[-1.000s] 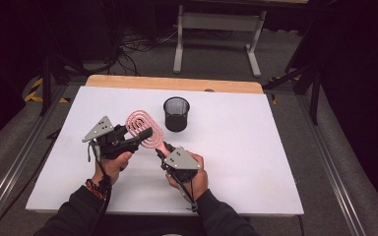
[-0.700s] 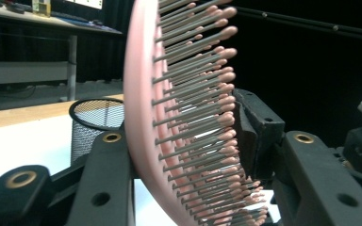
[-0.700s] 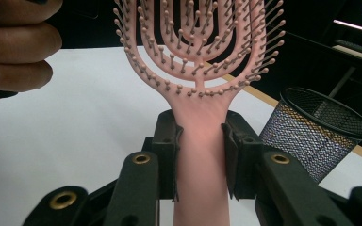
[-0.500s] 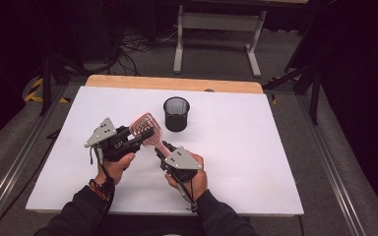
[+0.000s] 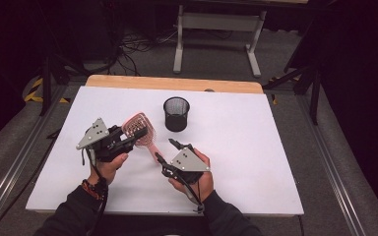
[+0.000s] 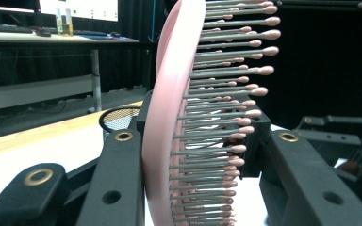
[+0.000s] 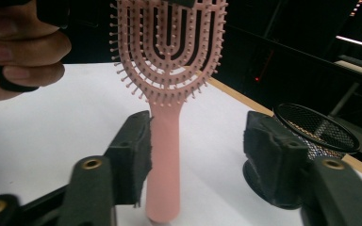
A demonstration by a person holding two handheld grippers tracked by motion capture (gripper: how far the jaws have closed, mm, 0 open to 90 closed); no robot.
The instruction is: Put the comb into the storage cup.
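Note:
A pink hairbrush (image 5: 138,128) is held above the white table top (image 5: 256,147). My left gripper (image 5: 135,135) is shut on its head; the jaws have just been closing, one on the back and one against the bristle tips (image 6: 254,113). In the right gripper view the brush (image 7: 167,61) stands upright with its handle (image 7: 164,155) between my right gripper's (image 7: 198,150) jaws. Those jaws have just been opening: the left pad (image 7: 139,155) is beside the handle and the right pad stands well clear. In the high view the right gripper (image 5: 165,150) sits just right of the handle.
A black mesh cup (image 5: 176,114) stands upright on the table behind the grippers, a little to the right; it also appears as the cup (image 7: 318,127) beside my right jaw. The left hand (image 7: 23,52) is close at upper left. A wooden edge (image 5: 172,83) borders the far side.
The right gripper's jaws have parted off the brush handle. The left gripper has closed in on the brush head, which has tipped from face-up towards edge-on. Both hands stayed in place.

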